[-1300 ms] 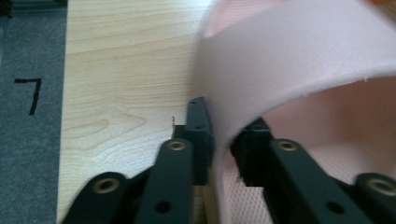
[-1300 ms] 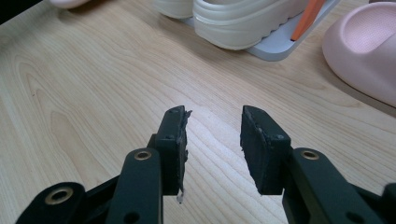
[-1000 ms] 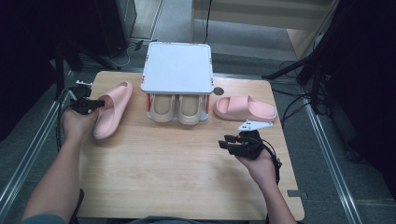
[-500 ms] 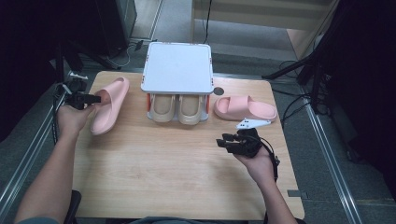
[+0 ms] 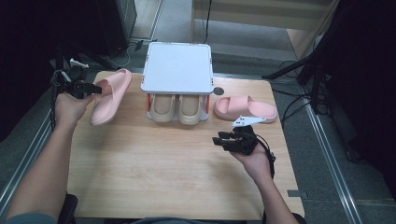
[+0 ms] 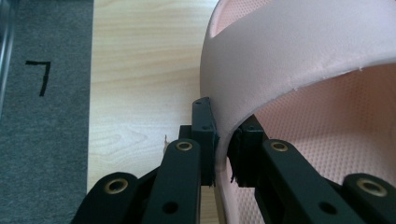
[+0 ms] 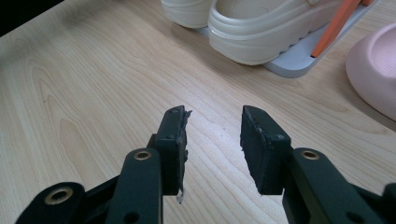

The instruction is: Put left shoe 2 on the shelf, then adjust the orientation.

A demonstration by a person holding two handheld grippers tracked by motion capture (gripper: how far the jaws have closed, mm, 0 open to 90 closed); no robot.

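The soft pink foam slide sandal point(image 5: 110, 95) is hanging tilted at the table's left edge, its strap pinched between the left gripper point(image 5: 88, 88) jaws, which are clamping tight on it. Beside it, the grey two-tier shoe rack point(image 5: 177, 67) is sheltering a cream pair of clogs point(image 5: 176, 108). The second pink sandal point(image 5: 245, 107) is lying flat to the rack's right. The right gripper point(image 5: 223, 140) is hovering over the light wooden table point(image 5: 154, 177), jaws apart and holding nothing.

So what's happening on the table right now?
The left gripper is shut on the strap of a pink slipper, which is tilted beside the small shoe rack. Two cream slippers sit on the rack's lower shelf. The other pink slipper lies flat on the table, right of the rack. The right gripper hovers open, holding nothing.
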